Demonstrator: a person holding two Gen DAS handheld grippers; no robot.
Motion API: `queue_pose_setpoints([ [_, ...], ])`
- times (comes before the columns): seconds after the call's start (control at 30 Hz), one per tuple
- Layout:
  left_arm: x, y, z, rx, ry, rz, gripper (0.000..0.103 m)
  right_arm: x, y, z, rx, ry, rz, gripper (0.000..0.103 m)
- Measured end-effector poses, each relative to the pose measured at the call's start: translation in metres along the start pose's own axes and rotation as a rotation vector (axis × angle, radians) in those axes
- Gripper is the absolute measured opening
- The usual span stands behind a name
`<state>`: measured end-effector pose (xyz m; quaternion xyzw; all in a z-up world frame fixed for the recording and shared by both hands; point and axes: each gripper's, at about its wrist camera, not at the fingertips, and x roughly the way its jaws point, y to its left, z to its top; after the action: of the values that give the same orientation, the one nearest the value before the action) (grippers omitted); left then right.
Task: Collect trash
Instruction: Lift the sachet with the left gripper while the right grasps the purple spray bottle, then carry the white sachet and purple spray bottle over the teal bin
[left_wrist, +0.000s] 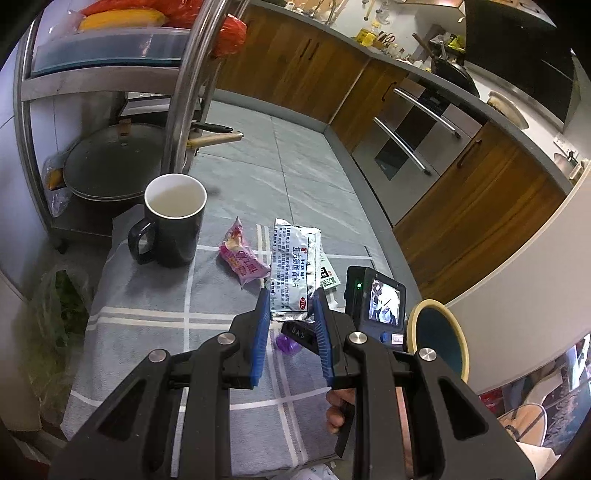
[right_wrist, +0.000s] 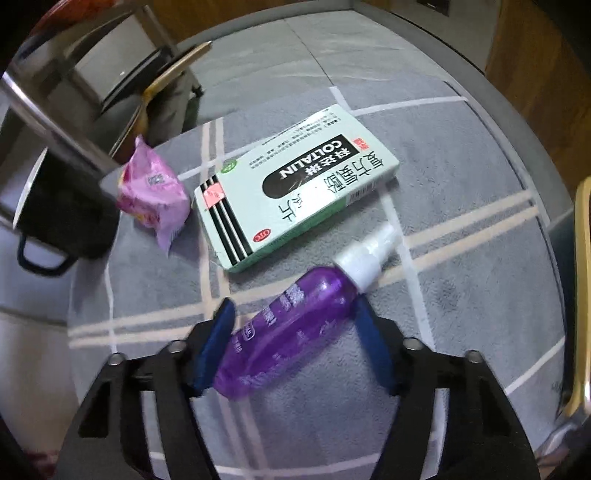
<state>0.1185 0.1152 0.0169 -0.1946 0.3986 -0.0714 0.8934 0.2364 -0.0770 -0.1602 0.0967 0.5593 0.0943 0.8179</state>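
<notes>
My left gripper (left_wrist: 288, 301) is shut on the lower edge of a silver foil medicine packet (left_wrist: 293, 258), held above the grey checked cloth (left_wrist: 147, 317). In the right wrist view a purple spray bottle (right_wrist: 288, 325) with a white cap lies slantwise on the cloth between the fingers of my right gripper (right_wrist: 292, 302). Those jaws stand apart: the left pad is at the bottle's base, and a gap shows along the right pad. Beyond it lie a green medicine box (right_wrist: 295, 184) and a pink wrapper (right_wrist: 153, 192). The right gripper (left_wrist: 373, 302) also appears in the left wrist view.
A black mug (left_wrist: 171, 218) stands at the cloth's far left, beside a steel rack (left_wrist: 184, 92) holding a lidded pan (left_wrist: 110, 162). A teal seat with a yellow rim (left_wrist: 439, 339) is at the right. Wooden cabinets (left_wrist: 480, 206) line the far side.
</notes>
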Motion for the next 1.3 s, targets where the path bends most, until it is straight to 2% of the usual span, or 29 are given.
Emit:
queue_pose_setpoints([
  [0.03,0.0,-0.002,-0.001,0.003,0.003,-0.002,0.023,-0.001,-0.001,-0.001,-0.011,0.0,-0.001,0.054],
  [0.13,0.001,-0.003,-0.001,0.003,0.005,-0.004,0.023,-0.006,-0.01,-0.007,-0.067,0.008,-0.005,0.047],
  [0.3,0.001,-0.004,-0.001,0.008,0.007,-0.007,0.023,-0.015,-0.023,-0.023,-0.207,0.014,-0.032,0.045],
  [0.5,0.003,-0.012,-0.001,0.023,0.012,-0.014,0.023,-0.028,-0.031,-0.05,-0.434,0.024,-0.094,0.045],
  [0.57,0.004,-0.018,-0.001,0.036,0.011,-0.015,0.023,-0.033,-0.039,-0.059,-0.468,0.023,-0.095,0.043],
  [0.63,0.006,-0.023,-0.002,0.048,0.014,-0.015,0.023,-0.038,-0.048,-0.065,-0.466,0.021,-0.07,0.038],
  [0.97,0.034,-0.062,-0.011,0.13,0.068,0.005,0.023,-0.094,-0.106,-0.071,-0.337,-0.09,0.103,0.036],
  [1.3,0.059,-0.121,-0.017,0.213,0.106,-0.048,0.023,-0.176,-0.163,-0.066,-0.299,-0.233,0.138,0.034],
])
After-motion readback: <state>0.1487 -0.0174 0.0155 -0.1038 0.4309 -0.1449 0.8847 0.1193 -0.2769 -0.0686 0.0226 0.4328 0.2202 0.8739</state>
